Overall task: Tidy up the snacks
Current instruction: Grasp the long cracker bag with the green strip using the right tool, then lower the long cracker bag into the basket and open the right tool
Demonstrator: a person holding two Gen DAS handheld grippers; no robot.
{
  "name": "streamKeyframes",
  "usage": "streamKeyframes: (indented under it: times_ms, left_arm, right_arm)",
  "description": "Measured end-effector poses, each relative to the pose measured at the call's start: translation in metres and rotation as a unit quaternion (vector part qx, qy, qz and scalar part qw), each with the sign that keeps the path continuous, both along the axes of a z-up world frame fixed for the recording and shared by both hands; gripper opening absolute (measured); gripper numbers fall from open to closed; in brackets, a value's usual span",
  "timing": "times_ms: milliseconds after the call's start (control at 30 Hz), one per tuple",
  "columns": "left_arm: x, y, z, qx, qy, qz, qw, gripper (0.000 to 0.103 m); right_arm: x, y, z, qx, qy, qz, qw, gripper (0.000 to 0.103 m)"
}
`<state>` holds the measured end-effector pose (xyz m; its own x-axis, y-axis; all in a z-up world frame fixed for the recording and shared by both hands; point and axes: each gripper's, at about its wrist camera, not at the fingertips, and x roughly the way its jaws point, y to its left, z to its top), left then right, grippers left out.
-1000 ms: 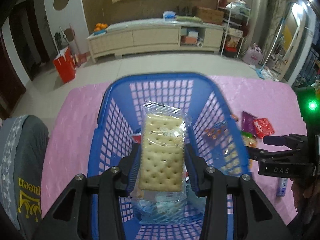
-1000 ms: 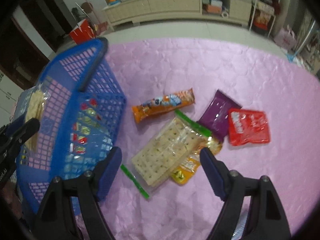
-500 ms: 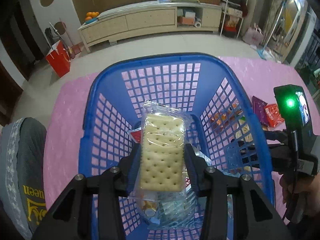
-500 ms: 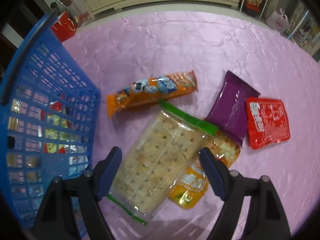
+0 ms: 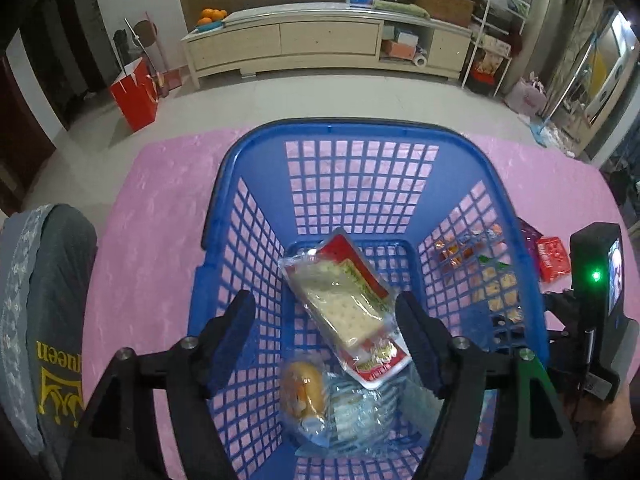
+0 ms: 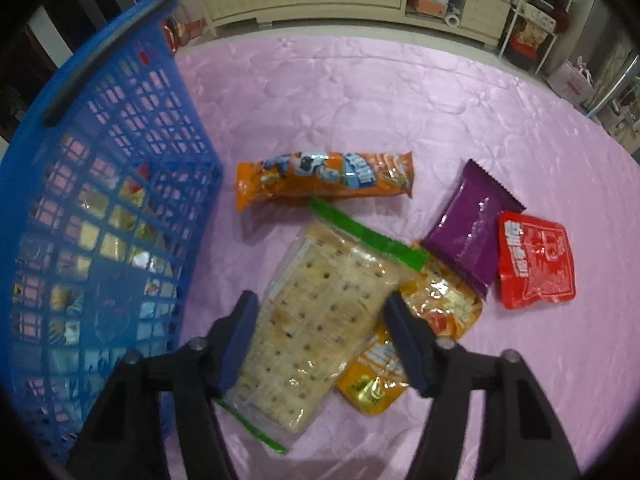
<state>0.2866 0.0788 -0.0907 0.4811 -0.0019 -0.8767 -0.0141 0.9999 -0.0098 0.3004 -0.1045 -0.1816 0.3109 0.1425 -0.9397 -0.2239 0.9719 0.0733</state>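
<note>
Cracker pack (image 5: 344, 308) dropped into basket (image 5: 360, 136); left hand-held gripper (image 5: 326, 340) apart; right hand-held gripper (image 6: 320, 332) closing around crackers (image 6: 316, 320).

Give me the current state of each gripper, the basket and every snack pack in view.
left gripper: open, just released, jaws have been opening
small cracker pack: lying in basket
blue basket: upright, partly filled
right gripper: jaws have been closing around big cracker pack, contact unclear
big cracker pack: flat on cloth
orange pack: on cloth
purple pack: on cloth
red pack: on cloth

The basket (image 5: 256, 240) was blue latticework, the counter (image 6: 400, 112) quilted pink; beyond the fingers (image 6: 240, 328) lay orange (image 6: 324, 180), purple (image 6: 472, 228) and red (image 6: 536, 260) packets.
</note>
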Motion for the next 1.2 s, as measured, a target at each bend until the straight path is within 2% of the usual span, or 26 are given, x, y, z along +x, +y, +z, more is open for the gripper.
streamKeyframes:
  times_ms: [133, 267, 633, 833, 1000, 1200]
  left_arm:
    - [-0.016, -0.001, 0.007, 0.005, -0.013, -0.009, 0.9999, 0.071]
    - [-0.030, -0.002, 0.015, -0.008, -0.022, -0.013, 0.9996, 0.071]
    - [-0.061, -0.011, 0.040, -0.012, -0.050, -0.019, 0.9985, 0.071]
    - [-0.075, -0.011, 0.058, -0.008, -0.072, -0.019, 0.9972, 0.071]
    - [-0.083, 0.000, 0.065, -0.009, -0.085, -0.011, 0.9963, 0.071]
    - [-0.087, 0.015, 0.064, -0.003, -0.089, -0.002, 0.9961, 0.071]
  right_arm:
    - [-0.019, -0.008, 0.008, 0.011, -0.004, -0.001, 1.000, 0.066]
    - [-0.029, -0.021, 0.026, 0.018, -0.014, -0.007, 1.000, 0.066]
    - [-0.061, -0.038, 0.113, 0.036, -0.084, 0.003, 0.996, 0.065]
    - [-0.069, -0.020, 0.156, 0.049, -0.125, 0.018, 0.991, 0.065]
    - [-0.062, 0.003, 0.173, 0.061, -0.139, 0.047, 0.987, 0.065]
    - [-0.061, 0.036, 0.172, 0.056, -0.141, 0.093, 0.984, 0.065]
